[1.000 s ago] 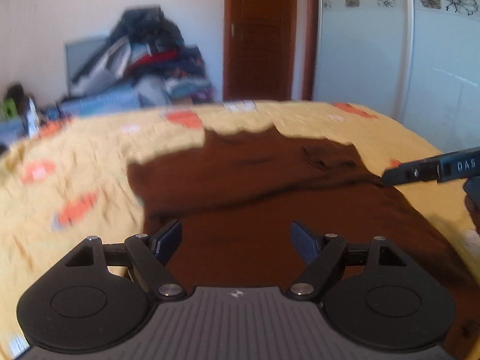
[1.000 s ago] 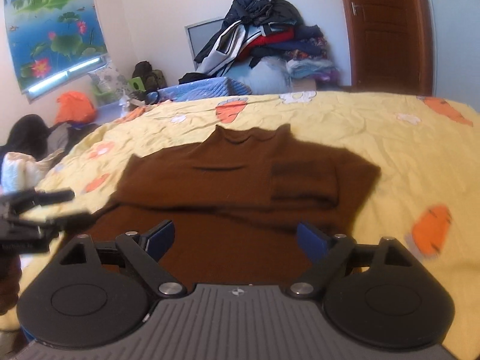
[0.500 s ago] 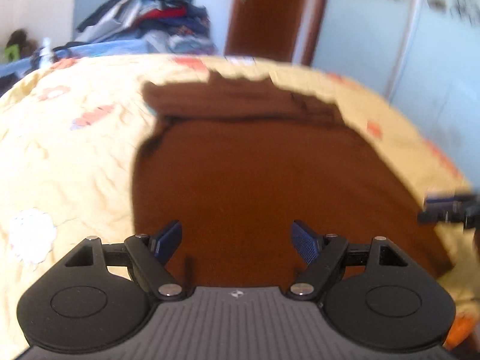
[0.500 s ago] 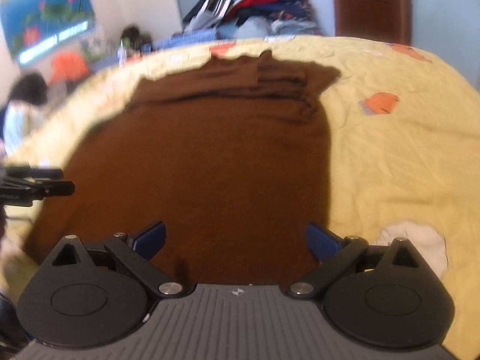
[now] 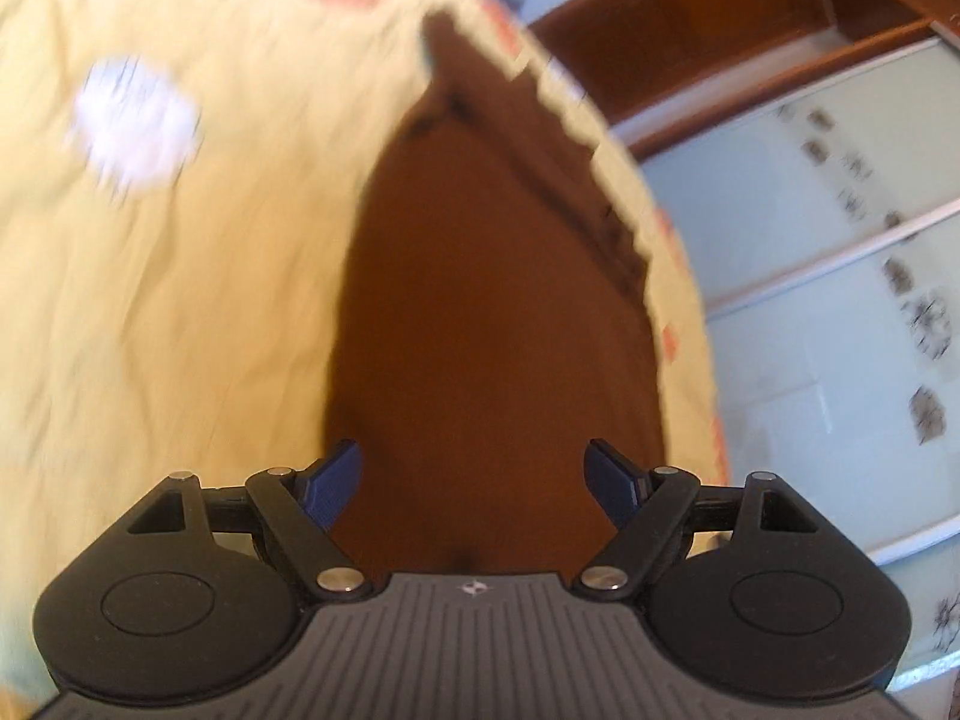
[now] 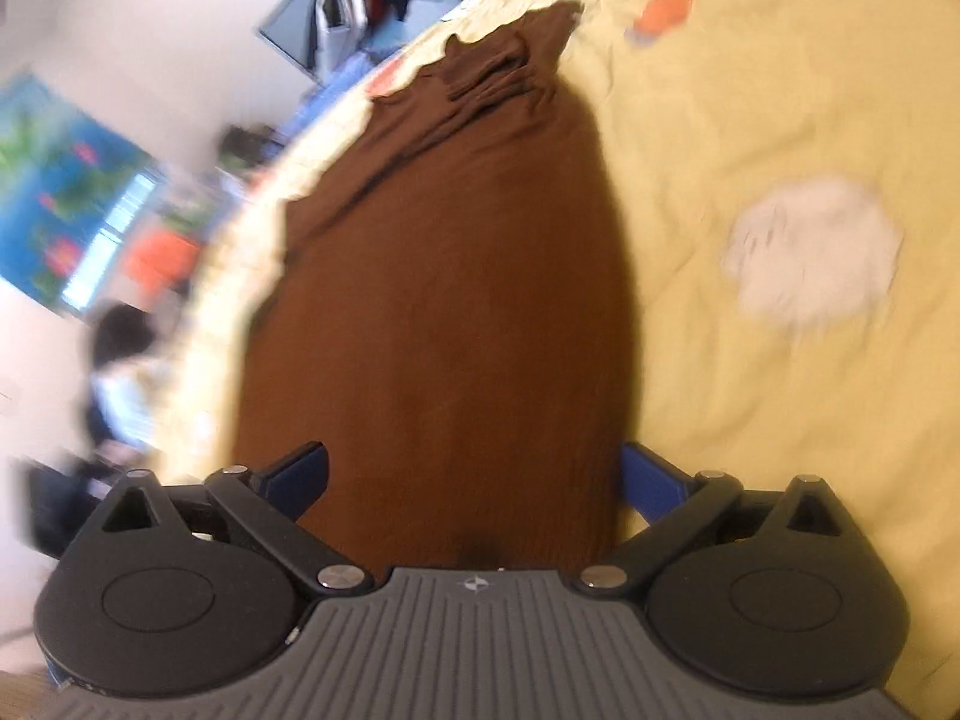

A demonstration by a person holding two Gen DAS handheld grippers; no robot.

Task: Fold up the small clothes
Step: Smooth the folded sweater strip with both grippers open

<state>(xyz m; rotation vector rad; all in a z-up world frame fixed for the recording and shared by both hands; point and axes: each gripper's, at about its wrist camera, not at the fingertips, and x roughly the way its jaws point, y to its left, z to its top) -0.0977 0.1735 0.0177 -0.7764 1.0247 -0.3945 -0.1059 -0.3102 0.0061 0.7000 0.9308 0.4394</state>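
my left tongs [image 5: 474, 480] wide, empty | right tongs [image 6: 474, 480] opening, nothing gripped | brown knit sweater [image 6: 438, 300] flat on yellow bedsheet [image 6: 750, 120]

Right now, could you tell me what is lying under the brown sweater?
The brown sweater lies spread on a yellow bedsheet printed with orange and white patches, which shows along both its sides. Whatever is directly beneath the sweater is covered and cannot be seen.

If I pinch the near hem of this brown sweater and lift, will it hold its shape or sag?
The brown sweater will probably sag: it lies limp on the yellow bedsheet, bunched into soft folds at its far end. The knit looks thick, so fairly heavy for cloth. It may drag and wrinkle the sheet rather than slide cleanly.
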